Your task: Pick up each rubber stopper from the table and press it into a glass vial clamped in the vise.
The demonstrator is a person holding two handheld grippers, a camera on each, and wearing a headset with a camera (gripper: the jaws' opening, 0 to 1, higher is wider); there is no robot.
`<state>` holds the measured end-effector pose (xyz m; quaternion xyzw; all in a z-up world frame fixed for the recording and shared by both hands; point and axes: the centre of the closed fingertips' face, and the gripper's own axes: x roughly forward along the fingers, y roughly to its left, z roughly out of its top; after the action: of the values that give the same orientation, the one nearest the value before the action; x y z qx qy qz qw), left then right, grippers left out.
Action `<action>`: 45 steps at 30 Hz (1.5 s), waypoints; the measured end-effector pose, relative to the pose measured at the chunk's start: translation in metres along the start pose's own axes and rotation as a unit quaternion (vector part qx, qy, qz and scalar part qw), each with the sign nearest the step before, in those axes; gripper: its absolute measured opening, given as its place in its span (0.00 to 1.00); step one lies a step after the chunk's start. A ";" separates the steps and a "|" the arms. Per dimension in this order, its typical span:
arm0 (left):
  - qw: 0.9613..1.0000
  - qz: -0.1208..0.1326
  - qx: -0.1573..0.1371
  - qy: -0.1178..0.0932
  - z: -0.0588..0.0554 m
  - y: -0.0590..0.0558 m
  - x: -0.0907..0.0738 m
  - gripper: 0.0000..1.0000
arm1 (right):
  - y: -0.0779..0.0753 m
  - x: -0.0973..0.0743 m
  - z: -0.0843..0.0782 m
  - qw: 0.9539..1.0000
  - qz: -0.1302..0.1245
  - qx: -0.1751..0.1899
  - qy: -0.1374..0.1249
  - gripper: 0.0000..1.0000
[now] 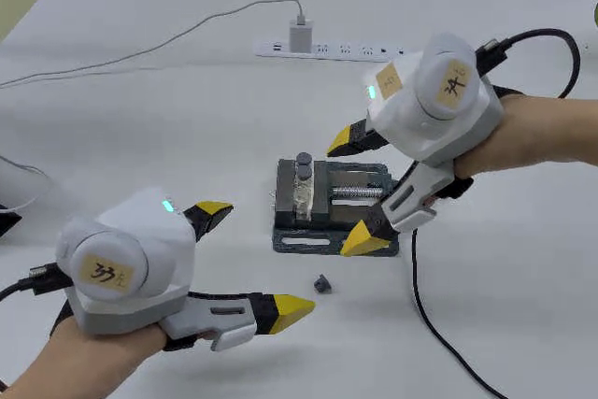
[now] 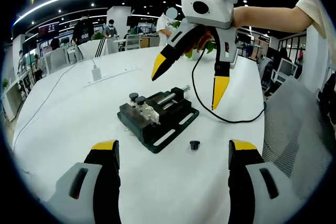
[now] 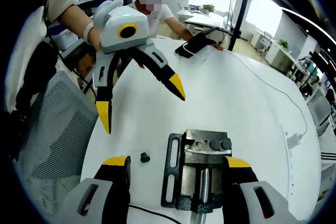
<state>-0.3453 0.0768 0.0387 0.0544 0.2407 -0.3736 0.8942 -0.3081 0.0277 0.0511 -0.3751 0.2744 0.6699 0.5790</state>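
Note:
A small black vise (image 1: 329, 207) (image 2: 157, 116) (image 3: 197, 169) stands mid-table, clamping glass vials (image 1: 303, 195) (image 2: 142, 109) whose tops carry dark stoppers (image 1: 304, 164) (image 3: 219, 144). One loose dark rubber stopper (image 1: 322, 283) (image 2: 195, 145) (image 3: 144, 157) lies on the table just in front of the vise. My left gripper (image 1: 254, 259) (image 2: 173, 148) is open at the near left, its yellow tips pointing toward the loose stopper, nothing between them. My right gripper (image 1: 353, 193) (image 3: 176, 163) hovers open over the vise's right side, empty.
A white power strip (image 1: 332, 48) with a charger (image 1: 300, 35) and its cable lies at the table's far side. A black cable (image 1: 439, 324) trails from the right gripper across the table. A mesh chair (image 3: 47, 145) and several people stand beyond the table.

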 end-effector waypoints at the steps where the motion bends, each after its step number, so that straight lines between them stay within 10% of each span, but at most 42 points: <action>1: 1.000 -0.001 0.001 0.001 0.000 -0.001 0.000 0.84 | 0.002 -0.001 -0.001 1.000 -0.001 0.001 -0.001 0.69; 16: 0.999 -0.019 0.018 0.039 -0.006 -0.011 0.010 0.77 | 0.024 -0.014 -0.025 0.998 -0.025 0.051 -0.025 0.67; 22: 0.992 -0.029 0.062 0.104 -0.023 -0.016 0.020 0.67 | 0.036 -0.018 -0.035 0.997 -0.031 0.070 -0.033 0.66; 45: 0.978 -0.067 0.071 0.186 -0.031 -0.039 0.053 0.29 | 0.069 -0.043 -0.077 0.985 -0.071 0.145 -0.055 0.72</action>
<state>-0.3524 0.0236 -0.0100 0.1701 0.3788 -0.4324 0.8004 -0.3600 -0.0713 0.0383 -0.2687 0.3093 0.5996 0.6875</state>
